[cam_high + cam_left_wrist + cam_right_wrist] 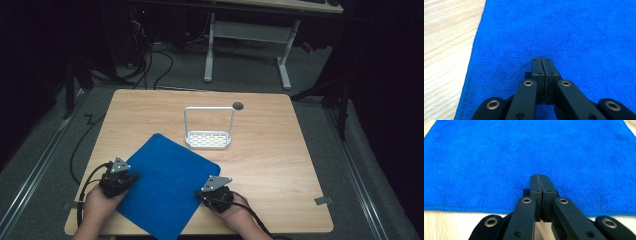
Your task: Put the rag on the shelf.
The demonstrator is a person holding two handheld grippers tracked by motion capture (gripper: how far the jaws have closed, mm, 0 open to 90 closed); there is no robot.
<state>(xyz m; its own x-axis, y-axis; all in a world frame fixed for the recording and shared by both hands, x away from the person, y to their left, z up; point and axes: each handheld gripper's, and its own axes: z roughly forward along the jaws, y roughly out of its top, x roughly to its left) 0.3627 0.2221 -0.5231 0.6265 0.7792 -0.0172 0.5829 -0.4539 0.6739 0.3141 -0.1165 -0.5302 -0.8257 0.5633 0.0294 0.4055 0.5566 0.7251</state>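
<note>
In the left gripper view the two black jaws of the left gripper (541,60) stand pressed flat together with nothing between them, their tips low over the blue cloth (554,32) a little way in from one of its edges. The right gripper (540,177) shows the same in the right gripper view: jaws closed pad to pad, empty, reaching just past the hem of the cloth, whose edge runs straight across beneath them. Whether either pair of tips actually touches the nap cannot be told. These two close views give the fine looped weave of the cloth and strips of pale wood grain beside it, which the high view does not resolve. The high view gives the layout instead: the cloth lies flat and turned at an angle on the near part of the wooden table (280,150), with the left gripper at the cloth's left corner and the right gripper at its right corner, each held by a hand coming in from the near edge, cables trailing behind. Beyond the cloth's far corner, close but apart from it, stands a white perforated rack (208,138) with a tall wire handle, and farther beyond that a small dark round hole (238,105) in the tabletop.
</note>
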